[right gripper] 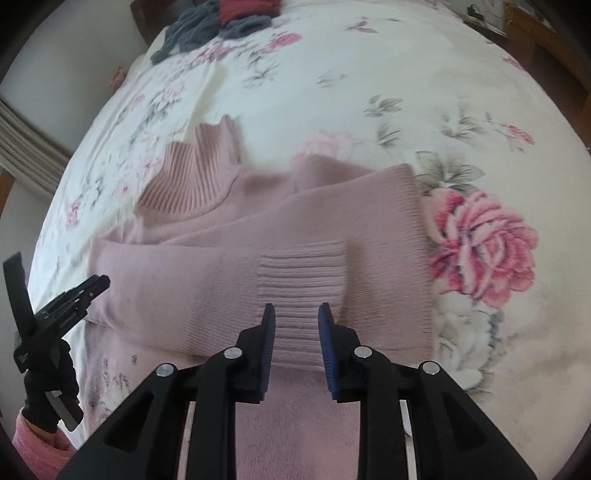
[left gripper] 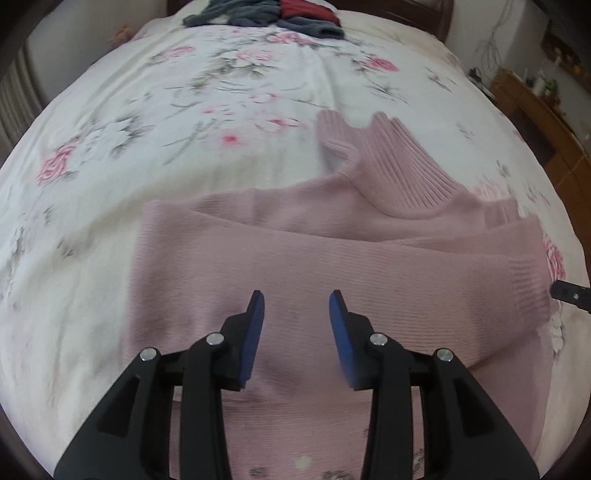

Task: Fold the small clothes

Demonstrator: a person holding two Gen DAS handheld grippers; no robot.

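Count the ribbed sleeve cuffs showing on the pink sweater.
2. One ribbed cuff lies across the pink sweater, just ahead of the open right gripper. The other cuff ends at the sweater's right edge, beside the big printed rose. None seems hidden.

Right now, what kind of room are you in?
Most likely a bedroom: a pink sweater lies on a bed with a floral bedspread, and more clothes are piled at the far end.
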